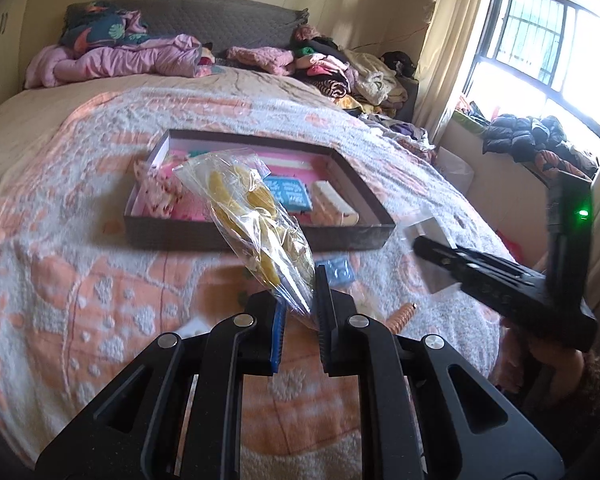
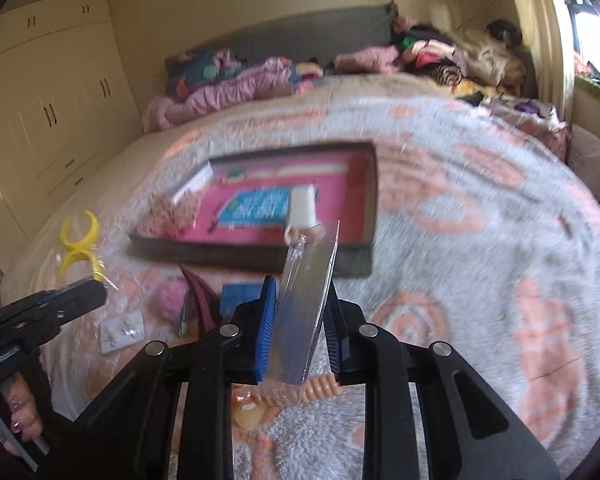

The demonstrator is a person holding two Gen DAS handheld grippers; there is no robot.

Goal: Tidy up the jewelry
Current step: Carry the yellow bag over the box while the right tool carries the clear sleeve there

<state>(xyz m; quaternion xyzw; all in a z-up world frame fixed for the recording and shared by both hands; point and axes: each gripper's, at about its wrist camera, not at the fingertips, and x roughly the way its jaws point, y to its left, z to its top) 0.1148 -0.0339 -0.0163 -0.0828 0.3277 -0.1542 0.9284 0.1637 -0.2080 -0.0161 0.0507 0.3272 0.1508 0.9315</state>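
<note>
My left gripper (image 1: 301, 312) is shut on a clear plastic bag of yellow pieces (image 1: 252, 216), held above the bed in front of the shallow brown box (image 1: 260, 236). The bag's yellow pieces also show in the right wrist view (image 2: 78, 240), at the left gripper's tip (image 2: 92, 290). My right gripper (image 2: 300, 328) is shut on a clear flat plastic packet (image 2: 306, 304), held upright before the box (image 2: 260, 252). In the left wrist view the right gripper (image 1: 428, 246) sits to the right with that packet (image 1: 428, 232). The box holds blue cards (image 1: 288, 192), a cream item (image 1: 332, 202) and pink floral pieces (image 1: 156, 188).
Small items lie on the peach and white bedspread (image 1: 80, 280) near me: a blue card (image 1: 340, 270), an orange coiled band (image 2: 320, 388), a white earring card (image 2: 120, 332), a pink puff (image 2: 172, 296). Clothes pile at the headboard (image 1: 120, 52). A window (image 1: 540, 60) is to the right.
</note>
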